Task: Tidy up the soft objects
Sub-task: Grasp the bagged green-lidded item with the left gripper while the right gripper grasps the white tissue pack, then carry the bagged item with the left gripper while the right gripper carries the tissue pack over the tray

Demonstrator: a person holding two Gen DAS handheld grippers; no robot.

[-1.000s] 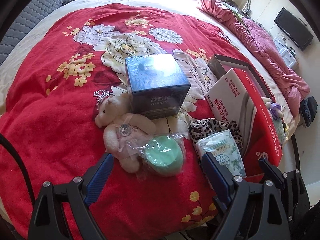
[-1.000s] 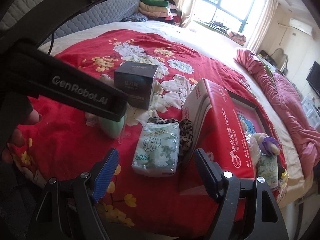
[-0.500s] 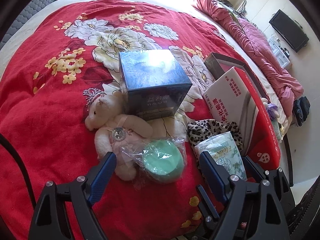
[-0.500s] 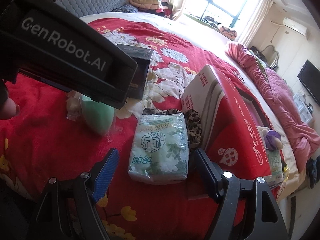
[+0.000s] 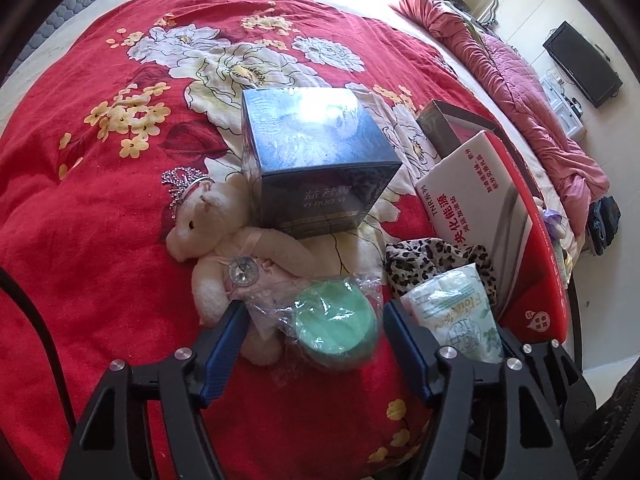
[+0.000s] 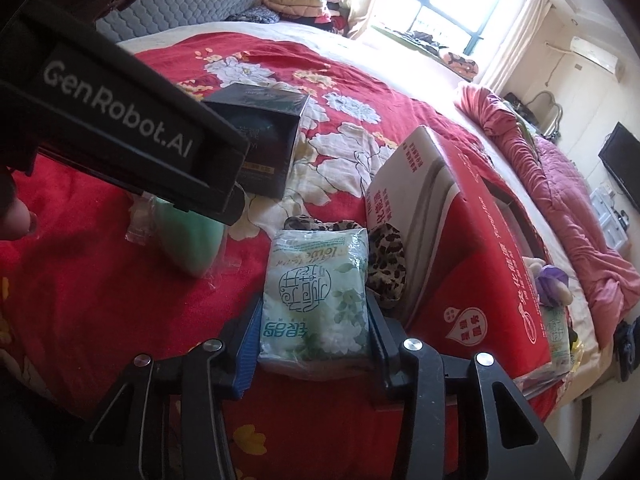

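Two grips closing on soft things on the bed (image 5: 100,208).
My right gripper (image 6: 312,340) has just squeezed onto the tissue pack (image 6: 316,296); my left gripper (image 5: 310,332), half-open and narrowing, straddles the bagged green sponge (image 5: 336,322), not yet pinching, ready for lifting.

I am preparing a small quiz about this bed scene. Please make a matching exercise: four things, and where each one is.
Things:
1. tissue pack
2. green sponge in plastic wrap
3. teddy bear
4. leopard-print cloth

Places:
A. leaning on the dark blue box
B. between the left tool's fingers
C. against the red carton
D. between the right tool's fingers

Pairs: 1-D, 2-B, 3-A, 4-C
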